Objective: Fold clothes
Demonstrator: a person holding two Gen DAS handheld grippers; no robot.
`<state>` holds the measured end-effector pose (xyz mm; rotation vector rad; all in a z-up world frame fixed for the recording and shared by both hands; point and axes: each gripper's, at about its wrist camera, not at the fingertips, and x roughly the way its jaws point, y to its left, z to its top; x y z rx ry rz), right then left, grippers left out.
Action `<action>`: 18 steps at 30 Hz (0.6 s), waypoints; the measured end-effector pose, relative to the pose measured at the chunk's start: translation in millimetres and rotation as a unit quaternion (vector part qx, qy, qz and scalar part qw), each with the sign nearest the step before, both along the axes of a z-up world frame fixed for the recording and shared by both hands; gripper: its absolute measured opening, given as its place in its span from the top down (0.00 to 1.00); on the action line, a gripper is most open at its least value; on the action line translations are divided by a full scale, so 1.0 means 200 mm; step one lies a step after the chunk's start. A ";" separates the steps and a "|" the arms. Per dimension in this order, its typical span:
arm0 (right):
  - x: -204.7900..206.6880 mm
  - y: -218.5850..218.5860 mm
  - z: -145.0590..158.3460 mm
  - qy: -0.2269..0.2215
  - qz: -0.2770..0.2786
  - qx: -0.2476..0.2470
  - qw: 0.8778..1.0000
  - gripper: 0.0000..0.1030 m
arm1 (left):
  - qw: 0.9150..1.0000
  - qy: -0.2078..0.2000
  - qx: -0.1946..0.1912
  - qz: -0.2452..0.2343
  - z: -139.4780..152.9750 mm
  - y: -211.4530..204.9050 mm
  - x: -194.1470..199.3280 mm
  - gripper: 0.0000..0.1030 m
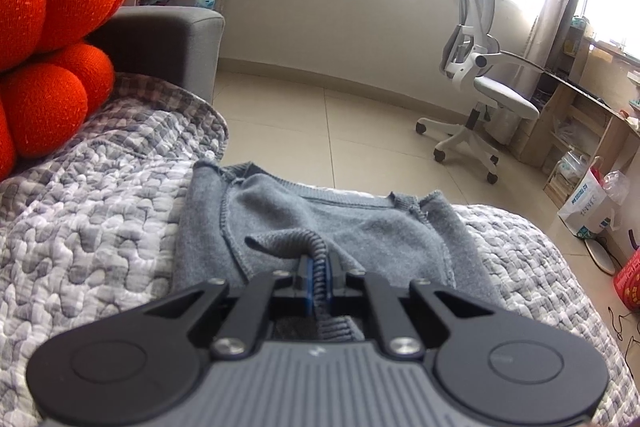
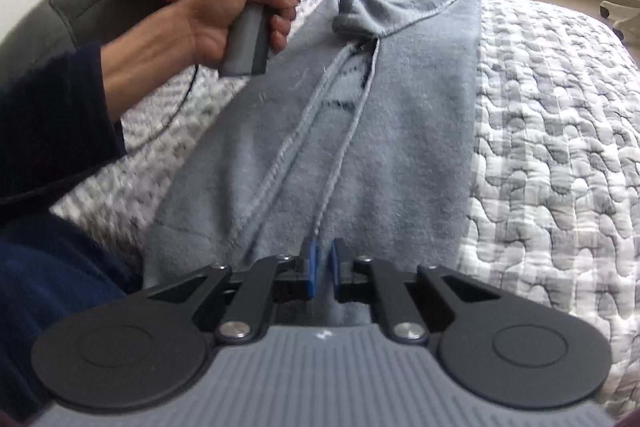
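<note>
while a grey knit sweater [image 2: 360,131] is spread lengthwise on the quilted bedcover [image 2: 560,147], both of its ends are held up from the quilt. the left gripper [image 1: 319,277] is seen clenched on a ribbed edge [image 1: 320,255] of the knit, which is pinched upright between the blue pads; in the right wrist view the same tool is seen gripped by a hand [image 2: 236,15] at the far end of the garment, with the cloth drawn up into a peak. the right gripper [image 2: 322,273] is set at the near end, its jaws narrowed with a small gap between the pads; a seam line runs right up to them, but whether cloth is actually nipped there cannot be told.

judged from this, a lengthwise fold is in hand, the sides seemingly already turned in so that a long narrow strip is formed. for the next move, the lifted far edge would need to be carried over toward the near end and laid down square, with the side edges kept aligned and the slack knit kept from bunching; a firm hold at the near end would have to be confirmed.

as for writing, blue print is visible on a white bag [image 1: 588,205] on the floor by the wooden shelving [image 1: 576,131], but it is too small and skewed to be read. a small pale mark is borne on each gripper body; it cannot be made out
</note>
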<state>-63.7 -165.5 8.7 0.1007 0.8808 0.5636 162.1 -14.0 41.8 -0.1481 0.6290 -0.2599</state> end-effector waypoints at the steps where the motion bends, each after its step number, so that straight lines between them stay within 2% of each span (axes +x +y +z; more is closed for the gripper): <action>1: -0.01 0.00 0.01 -0.006 -0.001 0.002 1.000 0.90 | 1.000 -0.003 0.000 0.000 0.00 0.00 0.00 0.95; 4: -0.03 0.04 0.03 -0.017 0.006 -0.016 1.000 0.79 | 1.000 -0.007 -0.001 0.000 0.01 0.00 0.00 0.95; 5: -0.03 0.05 0.01 -0.017 0.009 -0.031 0.999 0.64 | 1.000 -0.007 -0.001 0.000 0.01 0.00 0.00 0.95; 6: -0.03 0.07 0.00 -0.017 0.011 -0.045 0.999 0.63 | 1.000 -0.006 0.000 0.001 0.00 0.00 0.01 0.95; 7: -0.03 0.08 -0.01 -0.018 0.011 -0.054 0.998 0.65 | 1.000 -0.005 0.001 0.001 0.00 0.00 0.01 0.95; 8: -0.03 0.09 -0.02 -0.019 0.010 -0.059 0.998 0.74 | 1.000 -0.006 0.000 0.002 0.00 0.00 0.01 0.95; 10: -0.02 0.07 0.01 -0.015 0.002 -0.034 0.999 0.93 | 1.000 -0.009 0.000 0.002 0.01 0.00 0.00 0.95; 16: 0.01 0.01 0.07 -0.005 -0.022 0.039 0.999 0.93 | 1.000 -0.027 -0.004 0.002 0.03 0.01 0.01 0.95; 18: 0.03 0.04 0.01 0.011 -0.022 0.028 0.999 0.93 | 1.000 -0.024 0.001 0.002 0.01 0.01 0.01 0.95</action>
